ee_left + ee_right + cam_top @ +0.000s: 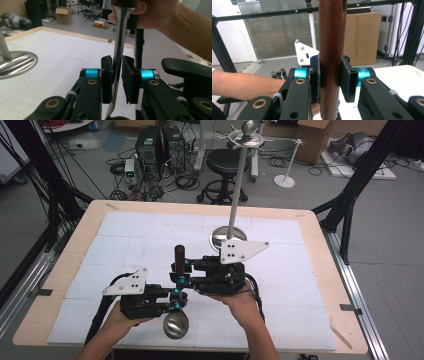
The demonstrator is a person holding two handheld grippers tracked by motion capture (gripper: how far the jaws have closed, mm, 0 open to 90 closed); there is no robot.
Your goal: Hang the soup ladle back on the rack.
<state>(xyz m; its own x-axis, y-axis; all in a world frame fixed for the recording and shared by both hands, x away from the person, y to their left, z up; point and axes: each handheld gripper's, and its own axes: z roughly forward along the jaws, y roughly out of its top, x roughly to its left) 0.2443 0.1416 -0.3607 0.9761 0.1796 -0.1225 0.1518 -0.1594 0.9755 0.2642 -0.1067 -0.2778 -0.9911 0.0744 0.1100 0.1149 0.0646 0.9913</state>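
A ladle stands upright near the table's front, its steel bowl point(176, 325) at the bottom and its dark wooden handle point(179, 255) on top. My right gripper point(180, 270) is shut on the wooden handle point(331, 50), with both pads pressed on the wood. Just below it, my left gripper point(176, 299) is shut on the ladle's thin steel shaft point(117, 50), which runs up between the pads of the left gripper point(117, 75). A hand point(155, 15) shows behind the shaft's top.
A steel stand with a round base point(227, 237) and a tall pole point(237, 190) rises just behind the grippers; its base point(17, 62) lies to the left in the left gripper view. A white gridded mat point(125, 235) covers the wooden table. Stool and cables lie beyond.
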